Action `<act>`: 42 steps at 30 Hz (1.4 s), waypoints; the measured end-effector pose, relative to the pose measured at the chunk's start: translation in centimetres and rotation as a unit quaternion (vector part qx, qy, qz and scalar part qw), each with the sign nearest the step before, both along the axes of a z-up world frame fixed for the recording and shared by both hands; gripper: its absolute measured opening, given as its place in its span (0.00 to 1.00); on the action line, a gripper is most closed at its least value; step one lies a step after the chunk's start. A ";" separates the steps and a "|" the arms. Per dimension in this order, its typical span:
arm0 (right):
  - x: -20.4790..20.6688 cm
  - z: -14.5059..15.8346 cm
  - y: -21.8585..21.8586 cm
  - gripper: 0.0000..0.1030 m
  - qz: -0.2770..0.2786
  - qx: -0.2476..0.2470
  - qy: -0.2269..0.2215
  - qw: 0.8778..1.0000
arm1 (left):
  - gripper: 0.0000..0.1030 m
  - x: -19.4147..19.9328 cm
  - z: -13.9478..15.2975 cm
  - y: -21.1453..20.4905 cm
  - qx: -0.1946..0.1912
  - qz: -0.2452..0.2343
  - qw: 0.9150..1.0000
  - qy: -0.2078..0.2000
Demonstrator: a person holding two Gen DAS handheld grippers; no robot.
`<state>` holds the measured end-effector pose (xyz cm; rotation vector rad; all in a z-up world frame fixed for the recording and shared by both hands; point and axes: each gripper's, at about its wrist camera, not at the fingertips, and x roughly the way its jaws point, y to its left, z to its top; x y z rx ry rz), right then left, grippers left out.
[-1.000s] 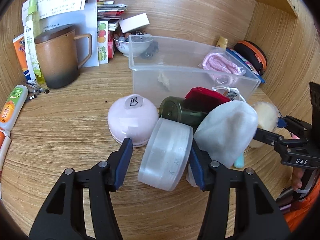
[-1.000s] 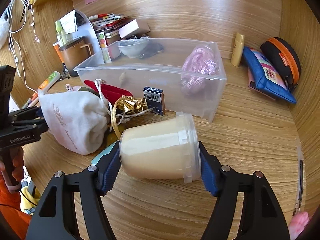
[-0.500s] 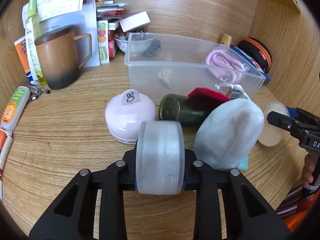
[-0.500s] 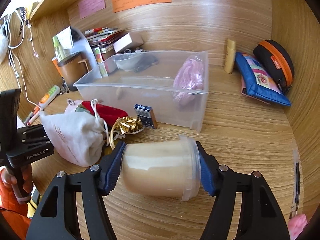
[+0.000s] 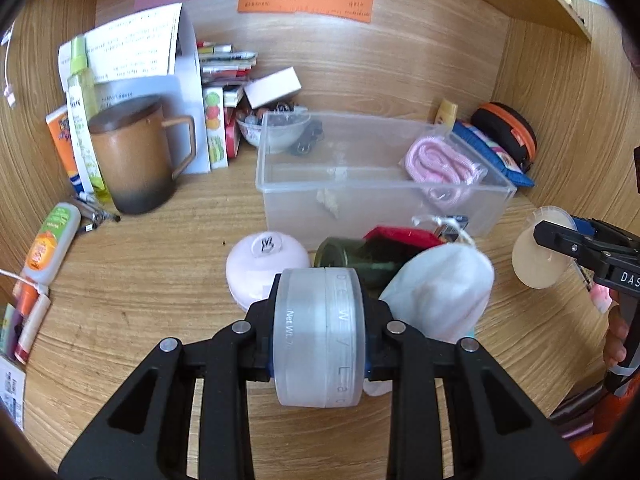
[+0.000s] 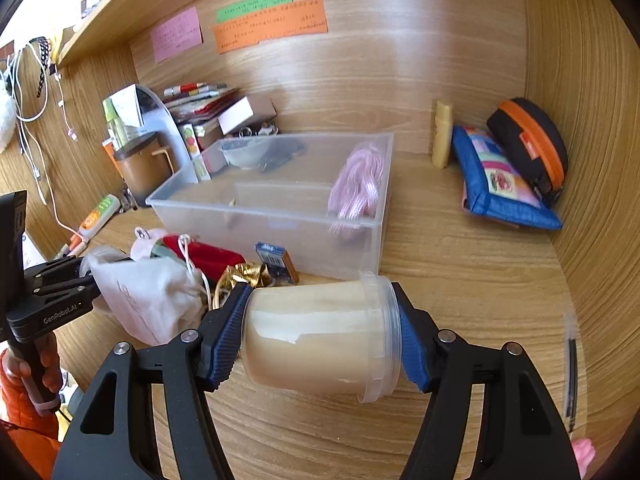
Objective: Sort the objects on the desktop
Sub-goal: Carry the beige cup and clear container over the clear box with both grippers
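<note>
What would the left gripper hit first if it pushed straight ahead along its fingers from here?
Probably the pink round case or the green tin; both lie just beyond the frosted jar held in the left gripper. The clear bin sits farther back. Height above the desk is unclear.

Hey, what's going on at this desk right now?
A person is sorting desk clutter with two handheld grippers. The left gripper is shut on a frosted round jar, held on its side above the desk. The right gripper is shut on a cream-filled tub, also sideways. Ahead sits a clear plastic bin with a pink cord inside; a white drawstring pouch and other items lie in front of it.
</note>
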<state>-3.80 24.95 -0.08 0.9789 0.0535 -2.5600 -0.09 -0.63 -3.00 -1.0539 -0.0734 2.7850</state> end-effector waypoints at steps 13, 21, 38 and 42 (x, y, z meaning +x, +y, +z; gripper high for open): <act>-0.2 3.8 -0.5 0.61 0.016 -0.030 0.049 0.998 | 0.28 -1.3 4.9 -0.3 0.004 -0.006 0.998 0.055; -2.2 5.9 -1.8 0.61 0.033 -0.026 0.067 0.997 | 0.28 -3.0 7.1 -1.1 0.019 -0.011 0.997 0.068; -8.5 6.9 -5.6 0.61 0.062 -0.014 0.056 0.996 | 0.28 -9.3 8.5 -0.3 0.033 -0.047 0.998 0.037; -10.3 6.6 -5.9 0.61 0.063 -0.015 0.042 0.997 | 0.28 -11.0 8.3 -0.2 0.039 -0.054 0.998 0.021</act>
